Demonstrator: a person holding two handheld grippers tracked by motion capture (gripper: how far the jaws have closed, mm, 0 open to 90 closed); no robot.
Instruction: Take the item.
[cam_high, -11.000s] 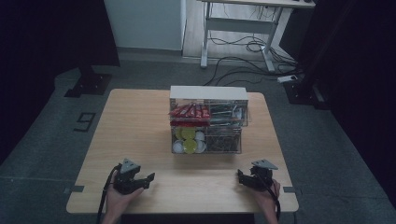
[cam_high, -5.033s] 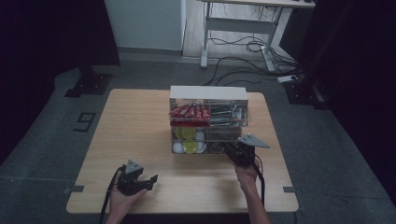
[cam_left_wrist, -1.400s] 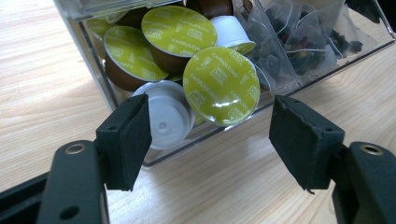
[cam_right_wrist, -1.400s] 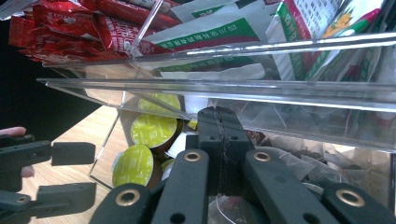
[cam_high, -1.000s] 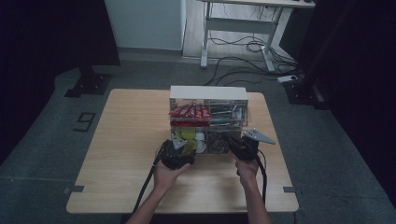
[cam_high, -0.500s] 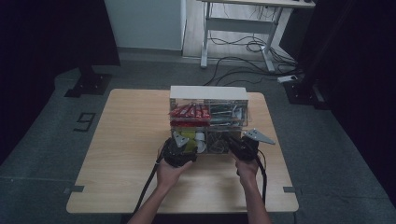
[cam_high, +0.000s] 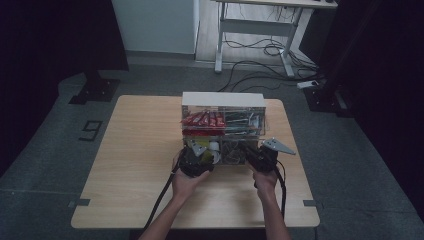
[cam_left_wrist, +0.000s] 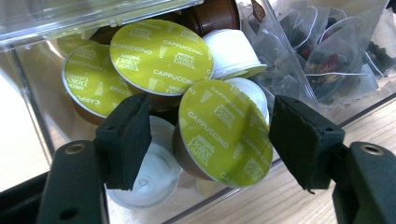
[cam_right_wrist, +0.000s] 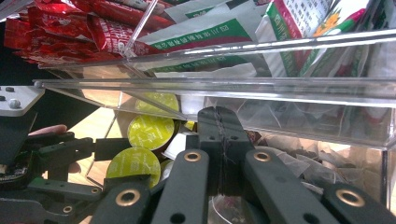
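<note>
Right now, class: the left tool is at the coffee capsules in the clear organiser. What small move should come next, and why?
Probably close the left tool on the nearest green-lidded cappuccino capsule. Its jaws stand open either side of that capsule without pressing it, and it lies at the front of the clear organiser, tilted outward. The right tool is shut, at the organiser's front.

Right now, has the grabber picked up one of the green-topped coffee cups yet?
Not yet. The left gripper has reached the clear plastic organiser box, its open jaws either side of a green-lidded cappuccino capsule. The shut right gripper rests at the box. Closing and lifting remain.
</note>
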